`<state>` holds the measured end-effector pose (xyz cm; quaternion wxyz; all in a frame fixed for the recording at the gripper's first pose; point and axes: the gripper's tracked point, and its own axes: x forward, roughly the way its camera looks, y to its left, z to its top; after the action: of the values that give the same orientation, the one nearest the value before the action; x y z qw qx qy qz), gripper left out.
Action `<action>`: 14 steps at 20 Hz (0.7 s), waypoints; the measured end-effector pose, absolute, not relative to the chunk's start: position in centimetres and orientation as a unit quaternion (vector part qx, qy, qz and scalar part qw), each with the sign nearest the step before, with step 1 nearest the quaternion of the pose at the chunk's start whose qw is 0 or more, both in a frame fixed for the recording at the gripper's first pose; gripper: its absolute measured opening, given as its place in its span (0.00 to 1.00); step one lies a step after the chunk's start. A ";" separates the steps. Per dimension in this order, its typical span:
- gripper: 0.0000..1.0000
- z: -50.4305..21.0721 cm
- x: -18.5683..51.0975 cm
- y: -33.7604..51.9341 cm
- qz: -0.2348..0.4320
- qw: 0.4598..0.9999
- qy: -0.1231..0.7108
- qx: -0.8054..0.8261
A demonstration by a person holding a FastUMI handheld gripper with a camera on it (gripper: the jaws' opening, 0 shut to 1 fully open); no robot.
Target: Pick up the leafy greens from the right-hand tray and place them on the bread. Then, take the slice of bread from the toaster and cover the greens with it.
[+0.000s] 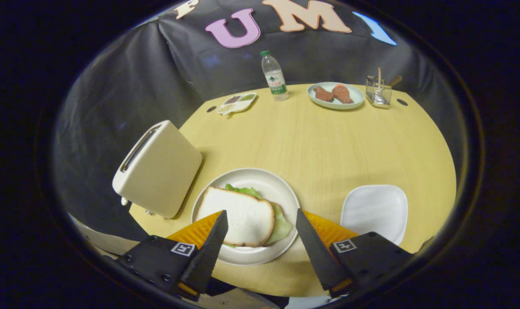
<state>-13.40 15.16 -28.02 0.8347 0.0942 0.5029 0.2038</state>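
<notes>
The tool [260,219] stood wide open and held nothing; the top slice of bread [236,216] lay between and just ahead of its fingers, covering the leafy greens [281,223] on the round plate [260,177] — the right-hand tray [375,210] bare; any retreat looked straight back.

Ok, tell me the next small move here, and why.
Probably just back the gripper straight away: its fingers stand open, holding nothing, and the top bread slice already lies over the greens on the round plate, so the sandwich looks finished.
</notes>
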 end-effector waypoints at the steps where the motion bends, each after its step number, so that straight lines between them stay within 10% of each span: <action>1: 1.00 -26.9 -12.6 15.4 0.211 0.842 0.486 0.106; 14: 1.00 -7.7 -2.3 7.5 0.100 0.973 0.205 0.022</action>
<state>-2.35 7.48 -7.72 0.9733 0.0217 0.2055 0.1004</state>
